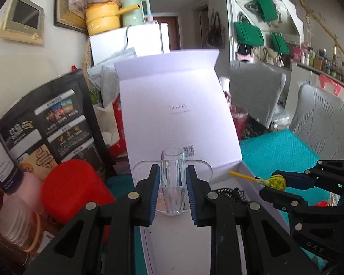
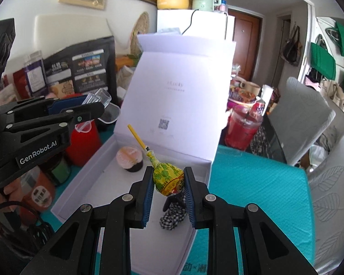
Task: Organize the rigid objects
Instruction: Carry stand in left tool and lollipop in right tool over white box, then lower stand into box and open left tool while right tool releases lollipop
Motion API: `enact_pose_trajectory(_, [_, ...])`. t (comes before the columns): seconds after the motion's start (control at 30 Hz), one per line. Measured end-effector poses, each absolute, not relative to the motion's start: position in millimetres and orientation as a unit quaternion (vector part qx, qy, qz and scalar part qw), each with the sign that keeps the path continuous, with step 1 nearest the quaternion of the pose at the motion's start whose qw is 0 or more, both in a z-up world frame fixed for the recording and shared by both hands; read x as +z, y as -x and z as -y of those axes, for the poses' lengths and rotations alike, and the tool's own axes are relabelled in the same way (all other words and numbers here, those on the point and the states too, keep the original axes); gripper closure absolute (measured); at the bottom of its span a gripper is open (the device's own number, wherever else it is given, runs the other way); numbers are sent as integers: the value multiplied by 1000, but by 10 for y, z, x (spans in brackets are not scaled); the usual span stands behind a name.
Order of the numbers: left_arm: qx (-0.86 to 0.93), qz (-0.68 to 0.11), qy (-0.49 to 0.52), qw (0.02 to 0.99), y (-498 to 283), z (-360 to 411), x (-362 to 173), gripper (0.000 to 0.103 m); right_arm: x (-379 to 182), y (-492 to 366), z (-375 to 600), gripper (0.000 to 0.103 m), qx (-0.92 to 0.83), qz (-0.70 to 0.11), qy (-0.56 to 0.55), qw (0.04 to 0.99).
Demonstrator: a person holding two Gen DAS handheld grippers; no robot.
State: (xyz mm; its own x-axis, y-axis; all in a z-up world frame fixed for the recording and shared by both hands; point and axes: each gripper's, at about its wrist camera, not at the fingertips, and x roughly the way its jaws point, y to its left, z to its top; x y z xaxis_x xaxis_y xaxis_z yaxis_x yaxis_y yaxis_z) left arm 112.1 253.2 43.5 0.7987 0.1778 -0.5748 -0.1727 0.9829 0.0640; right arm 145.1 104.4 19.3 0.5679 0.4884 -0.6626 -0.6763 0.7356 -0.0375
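Currently, both claws hang over the open white box (image 2: 98, 183), which serves as the reference for all positions below.

Left claw (image 1: 173, 189): clamped on a clear plastic holder (image 1: 172, 176), a tube with flat wings to either side. It is held above the near-left part of the box floor, tube upright in the left wrist view, and is not yet set down.

Right claw (image 2: 168, 189): clamped on the wrapped head of a yellow lollipop (image 2: 168, 178), stick pointing toward the raised lid (image 2: 183, 80). It sits above the near-right part of the box.

Already inside the box: a pink-topped cupcake-like item (image 2: 129, 158) toward the lid end, and a black-and-white checked hair clip (image 2: 173, 217) directly below the lollipop.

Risks noted:
1. The 2 claws are close together over 1 box. A careless approach could knock them together and jar either grip.
2. The holder is smooth, clear plastic gripped only across its tube. It may slip or rotate if bumped, and its wings could catch on the box wall.
3. The lollipop, if released where it hangs, would land on the checked clip and may roll rather than lie flat.
4. The lid stands open unsupported. A nudge from the stick or the holder could tip it.
5. A red container (image 1: 68, 183) stands just left of the box, near the left claw.
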Motion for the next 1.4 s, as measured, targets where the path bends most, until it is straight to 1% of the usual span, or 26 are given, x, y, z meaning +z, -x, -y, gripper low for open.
enact_pose_trajectory(0.27, [95, -350, 20, 932, -1370, -2658, 143, 80, -196, -1641, -1137, 78, 335, -366, 134, 858])
enact_pose_trajectory(0.63, [83, -417, 40, 904, -1628, -2640, -279, 80, -415, -1792, -1129, 78, 321, -384, 141, 854])
enact_pose_trajectory(0.77, [94, -443, 23, 891, -1701, -2596, -449, 80, -492, -1843, -1160, 78, 320, -396, 146, 848])
enact_pose_trajectory(0.97, [97, -438, 17, 893, -1683, -2549, -433, 80, -586, -1910, -1213, 78, 304, -404, 158, 848])
enact_pose_trajectory(1.4, [97, -441, 17, 892, -1704, -2555, -461, 80, -590, -1875, -1257, 77, 300, -406, 161, 848])
